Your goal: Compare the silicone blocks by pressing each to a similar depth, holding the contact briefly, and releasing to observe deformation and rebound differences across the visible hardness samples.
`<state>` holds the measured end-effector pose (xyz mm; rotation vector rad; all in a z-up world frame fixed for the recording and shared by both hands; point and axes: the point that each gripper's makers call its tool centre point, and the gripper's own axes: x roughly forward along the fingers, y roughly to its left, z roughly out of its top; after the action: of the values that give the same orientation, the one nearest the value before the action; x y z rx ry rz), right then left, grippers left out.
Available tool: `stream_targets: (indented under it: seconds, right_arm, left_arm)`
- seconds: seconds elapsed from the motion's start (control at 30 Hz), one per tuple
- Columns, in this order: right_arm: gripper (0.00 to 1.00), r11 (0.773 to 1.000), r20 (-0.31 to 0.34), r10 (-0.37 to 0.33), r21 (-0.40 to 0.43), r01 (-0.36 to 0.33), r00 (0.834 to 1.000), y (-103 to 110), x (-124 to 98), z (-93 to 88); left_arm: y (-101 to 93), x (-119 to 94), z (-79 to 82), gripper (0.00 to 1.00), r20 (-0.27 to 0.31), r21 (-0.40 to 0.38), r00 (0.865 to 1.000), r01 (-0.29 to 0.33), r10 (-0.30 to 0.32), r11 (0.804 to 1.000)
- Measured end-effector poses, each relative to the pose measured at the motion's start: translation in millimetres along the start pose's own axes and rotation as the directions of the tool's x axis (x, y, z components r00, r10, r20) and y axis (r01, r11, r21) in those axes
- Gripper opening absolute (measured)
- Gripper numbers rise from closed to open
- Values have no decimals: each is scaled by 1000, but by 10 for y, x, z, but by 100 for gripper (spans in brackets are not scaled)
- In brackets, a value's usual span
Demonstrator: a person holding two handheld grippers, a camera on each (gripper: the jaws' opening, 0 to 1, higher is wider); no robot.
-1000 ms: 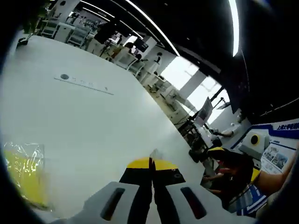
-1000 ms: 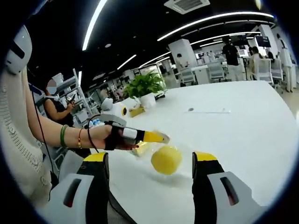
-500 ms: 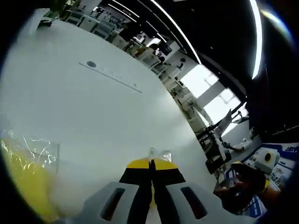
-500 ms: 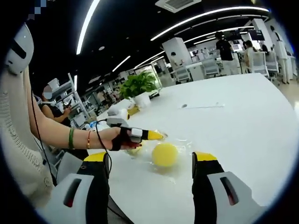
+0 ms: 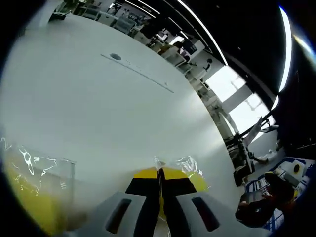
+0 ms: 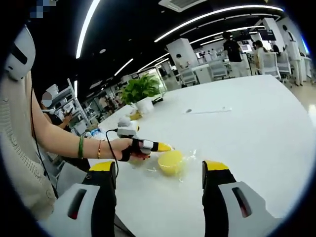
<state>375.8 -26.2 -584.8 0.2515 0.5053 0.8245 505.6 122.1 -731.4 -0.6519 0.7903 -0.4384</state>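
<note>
On the white counter, the left gripper is closed, its yellow tips touching a round yellow silicone block wrapped in clear plastic. The right gripper hovers open just short of the block. Another yellow bagged block lies at left.

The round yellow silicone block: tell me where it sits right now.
In the right gripper view, the round yellow silicone block lies on the white table, on clear plastic wrap, just left of centre, at the left gripper tips.
</note>
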Motion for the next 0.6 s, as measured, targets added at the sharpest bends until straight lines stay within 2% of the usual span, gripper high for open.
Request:
stream_targets:
  seconds: [0.13, 0.23, 0.37, 0.47, 0.6]
  right_arm:
    - [66, 1000, 2, -5, -2, 5, 1000, -1, -9, 6]
    - [66, 1000, 4, -12, -5, 12, 1000, 1, -20, 11]
    - [66, 1000, 18, -17, -8, 18, 1000, 22, -31, 42]
    - [66, 1000, 13, -25, -11, 25, 1000, 20, -27, 25]
    - [66, 999, 26, -41, -15, 41, 999, 26, -57, 43]
  left_arm:
    - [20, 7, 5, 0, 7, -15, 1000, -10, 10, 1000]
    - [41, -8, 13, 5, 11, 14, 999, -34, 33, 999]
    - [53, -83, 40, 11, 6, 149, 997, -74, 74, 986]
    - [98, -197, 50, 21, -7, 240, 992, -124, 129, 963]
    - [69, -391, 79, 29, 12, 279, 991, -132, 134, 951]
